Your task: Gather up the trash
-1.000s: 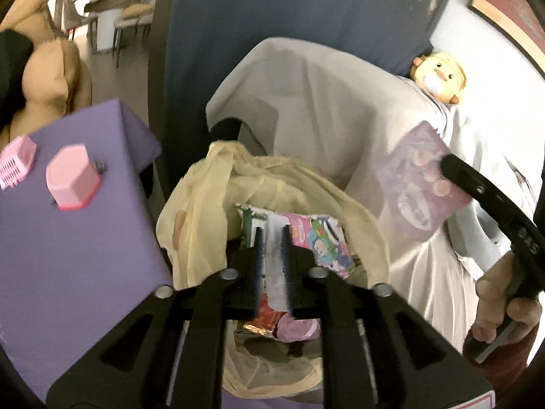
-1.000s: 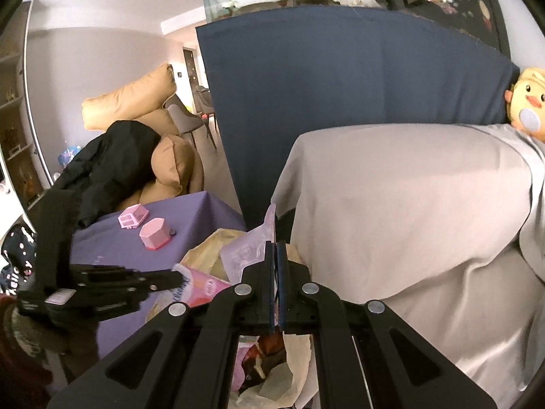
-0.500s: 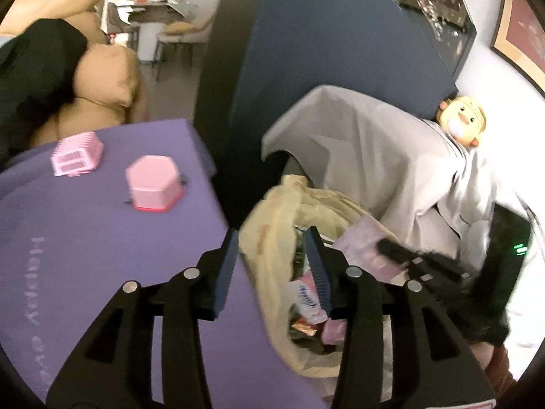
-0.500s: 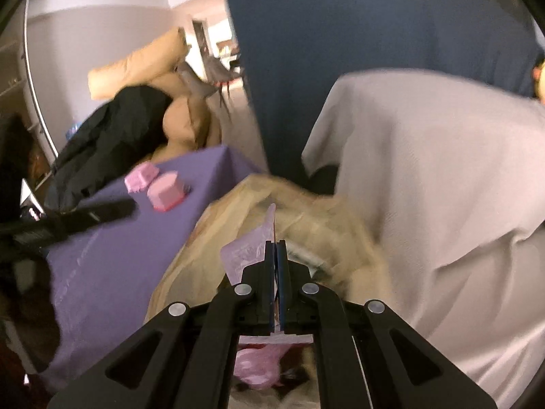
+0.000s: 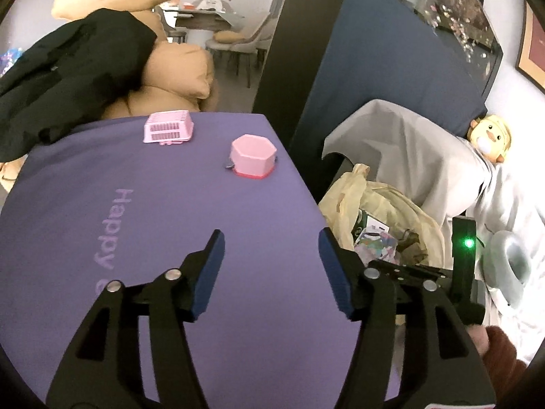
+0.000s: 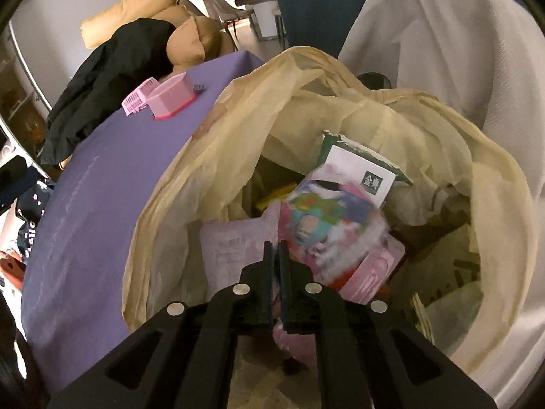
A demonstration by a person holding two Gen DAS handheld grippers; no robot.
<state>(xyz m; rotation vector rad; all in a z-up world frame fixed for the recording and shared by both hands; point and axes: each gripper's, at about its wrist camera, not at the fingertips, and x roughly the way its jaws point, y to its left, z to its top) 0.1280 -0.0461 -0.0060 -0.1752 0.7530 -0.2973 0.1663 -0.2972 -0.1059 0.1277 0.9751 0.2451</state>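
Observation:
A pale yellow trash bag (image 6: 238,129) stands open beside the purple table and holds several wrappers. My right gripper (image 6: 276,255) is down inside its mouth, shut on a pale purple wrapper (image 6: 231,248) that hangs into the bag, next to a colourful wrapper (image 6: 316,218). My left gripper (image 5: 270,266) is open wide and empty above the purple table (image 5: 136,225). The bag (image 5: 344,197) shows at its right in the left wrist view, with the right gripper's body (image 5: 463,272) over it.
A pink hexagonal box (image 5: 252,156) and a pink slatted basket (image 5: 168,131) sit on the table's far side. A black jacket (image 5: 68,68) lies on tan cushions behind. A grey-covered seat (image 5: 402,150) with a yellow plush toy (image 5: 490,136) is right of the bag.
My left gripper let go of its wrapper into the bag, opened wide and swung left over the table. My right gripper went down into the bag with the purple wrapper.

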